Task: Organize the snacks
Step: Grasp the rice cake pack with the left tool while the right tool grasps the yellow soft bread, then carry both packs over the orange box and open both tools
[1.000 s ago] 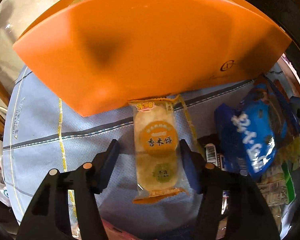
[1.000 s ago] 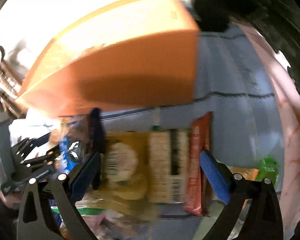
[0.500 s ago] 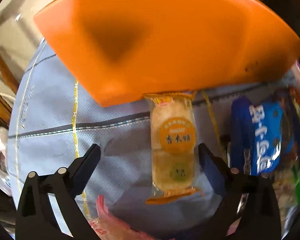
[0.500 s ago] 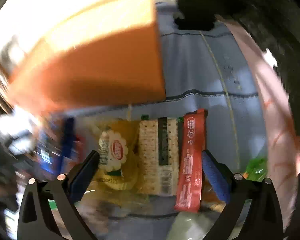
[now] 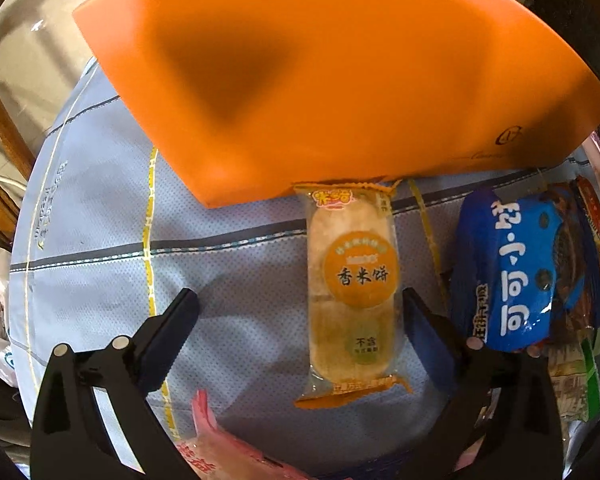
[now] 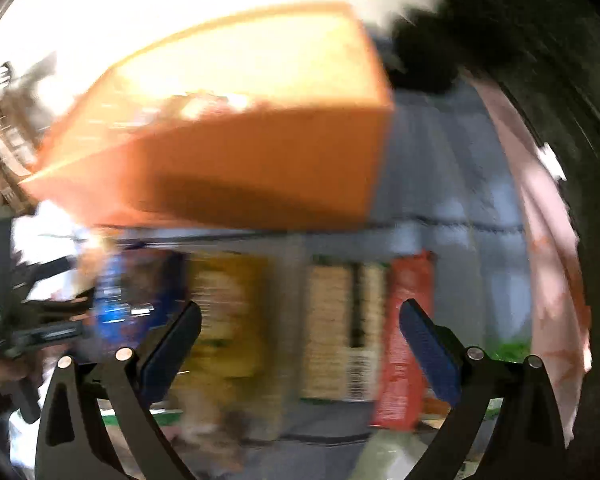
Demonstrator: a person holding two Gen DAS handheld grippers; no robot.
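Note:
A clear pack of rice crackers (image 5: 352, 288) with an orange label lies flat on the blue cloth (image 5: 100, 220), its far end against the orange box (image 5: 320, 80). My left gripper (image 5: 299, 298) hangs over it with its jaws still opening. The pack sits between the fingers, close to the right one, and neither pad presses on it. In the blurred right wrist view my right gripper (image 6: 300, 308) is open above a row of snacks: a yellow pack (image 6: 228, 312), a cracker pack (image 6: 340, 320) and a red bar (image 6: 408, 336). The orange box (image 6: 240, 160) stands behind them.
A blue cookie pack (image 5: 516, 272) lies right of the rice crackers, with more wrappers piled beyond it. A pink pack (image 5: 220, 452) pokes in at the bottom edge. A pink cloth (image 6: 548, 260) borders the right side, with a green pack (image 6: 512, 352) beside it.
The left jaws have spread wide apart from close around the rice cracker pack, which stays on the cloth. The right wrist view swung sideways over the snack row and is now motion-blurred.

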